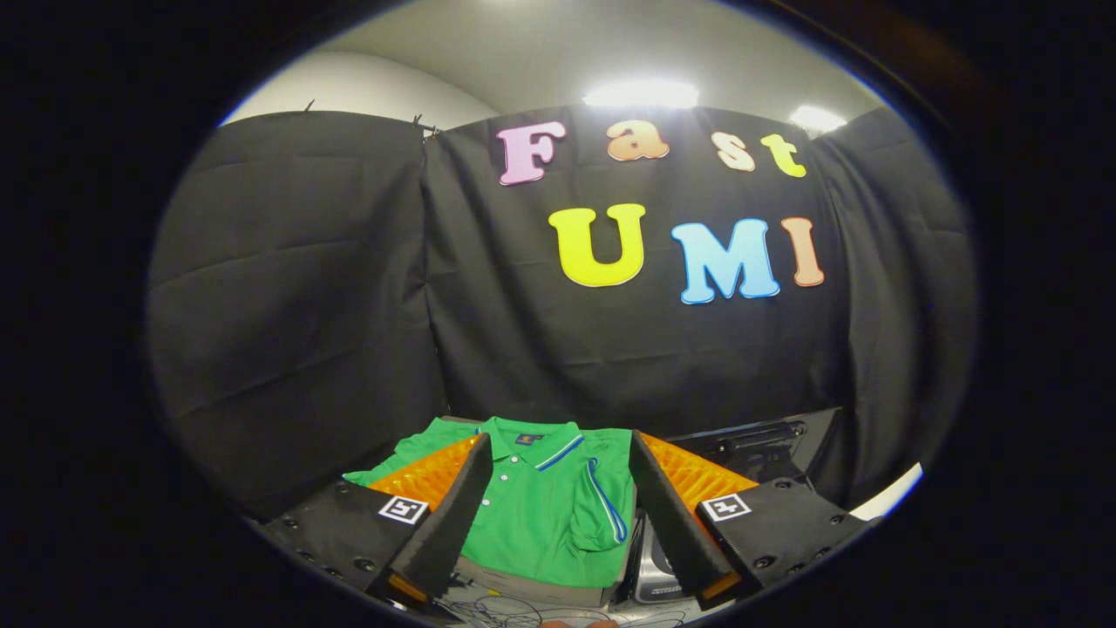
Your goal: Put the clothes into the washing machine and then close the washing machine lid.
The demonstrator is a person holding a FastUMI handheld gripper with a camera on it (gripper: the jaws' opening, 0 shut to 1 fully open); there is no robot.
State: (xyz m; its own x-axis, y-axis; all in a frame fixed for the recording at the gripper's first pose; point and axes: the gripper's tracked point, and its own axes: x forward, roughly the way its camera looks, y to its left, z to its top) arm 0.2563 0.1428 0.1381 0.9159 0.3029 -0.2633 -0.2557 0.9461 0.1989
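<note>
A folded green polo shirt (pixel 540 510) with a blue-and-white striped collar lies on a flat grey surface just ahead of my gripper (pixel 558 462). The fingers stand wide apart, and the shirt shows in the gap between them and a little beyond the tips. Neither finger touches the cloth. To the right of the shirt, behind the right finger, sits a dark machine part with a handle-like bar (pixel 754 440); I cannot tell whether it is the washing machine's lid.
The booth's black cloth wall (pixel 558 331) hangs close behind the shirt. Thin cables (pixel 514 610) lie loose below the shirt's near edge. A pale strip (pixel 889 493) shows at the far right, beyond the right finger.
</note>
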